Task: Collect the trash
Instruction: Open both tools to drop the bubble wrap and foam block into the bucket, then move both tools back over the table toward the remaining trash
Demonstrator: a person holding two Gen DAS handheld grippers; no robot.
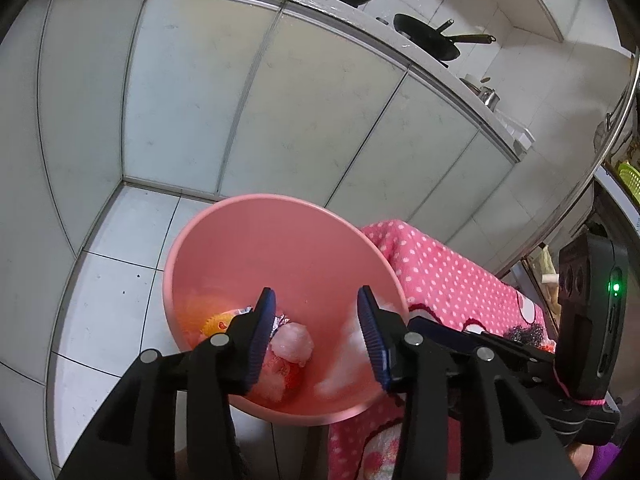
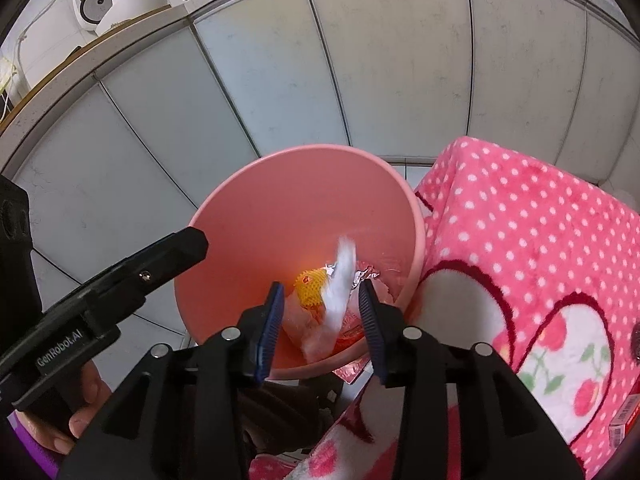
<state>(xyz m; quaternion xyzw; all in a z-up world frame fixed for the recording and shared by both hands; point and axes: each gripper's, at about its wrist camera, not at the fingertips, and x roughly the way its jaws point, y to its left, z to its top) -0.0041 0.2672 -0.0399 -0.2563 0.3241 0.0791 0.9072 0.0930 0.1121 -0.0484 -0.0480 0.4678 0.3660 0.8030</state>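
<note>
Over the bin (image 2: 304, 208), both tongs agape.

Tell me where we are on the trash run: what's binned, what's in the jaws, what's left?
Binned: the pink bin already holds a yellow foam net, foil and crumpled wrappers. In hand: nothing; both the left gripper and right gripper are open above it, with a blurred white tissue apparently dropping in. Left: a small red box at the polka-dot cloth's edge.
</note>
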